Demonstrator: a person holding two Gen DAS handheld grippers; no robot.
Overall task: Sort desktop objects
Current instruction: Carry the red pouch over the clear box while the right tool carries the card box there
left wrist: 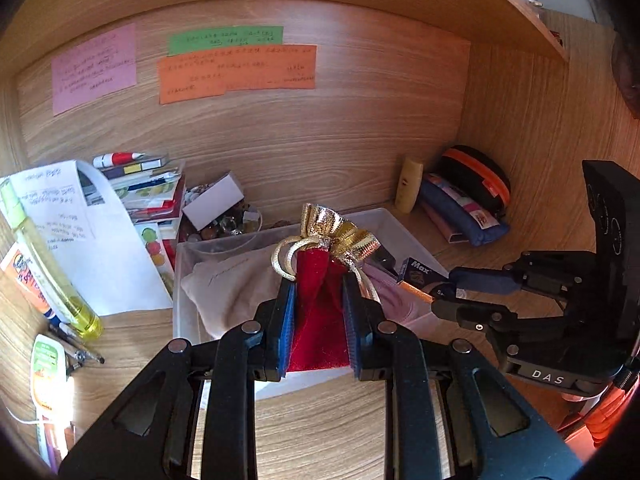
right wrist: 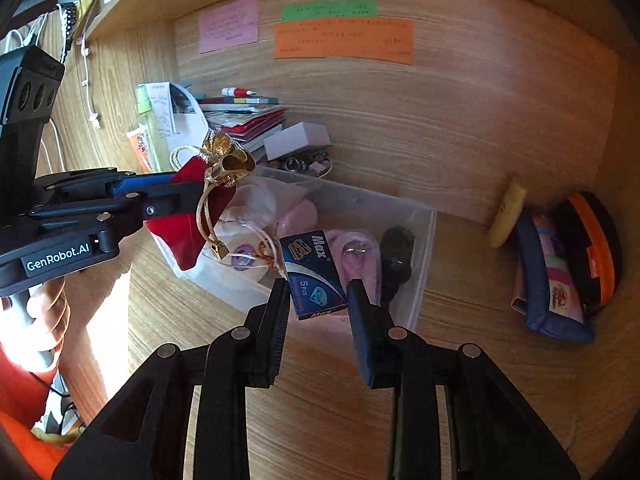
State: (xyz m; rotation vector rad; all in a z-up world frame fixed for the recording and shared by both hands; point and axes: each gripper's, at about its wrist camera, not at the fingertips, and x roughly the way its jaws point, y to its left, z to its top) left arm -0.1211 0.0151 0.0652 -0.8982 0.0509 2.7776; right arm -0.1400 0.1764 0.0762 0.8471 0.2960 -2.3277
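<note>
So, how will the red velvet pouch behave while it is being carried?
The red velvet pouch probably stays floppy: its body sags below the left gripper in the right wrist view. It looks light. Its gold cord dangles and may snag.

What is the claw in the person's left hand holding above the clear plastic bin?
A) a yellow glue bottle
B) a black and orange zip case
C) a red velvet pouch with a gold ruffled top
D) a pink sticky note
C: the left claw is clamped on the red velvet pouch with a gold ruffled top, over the clear plastic bin.
</note>
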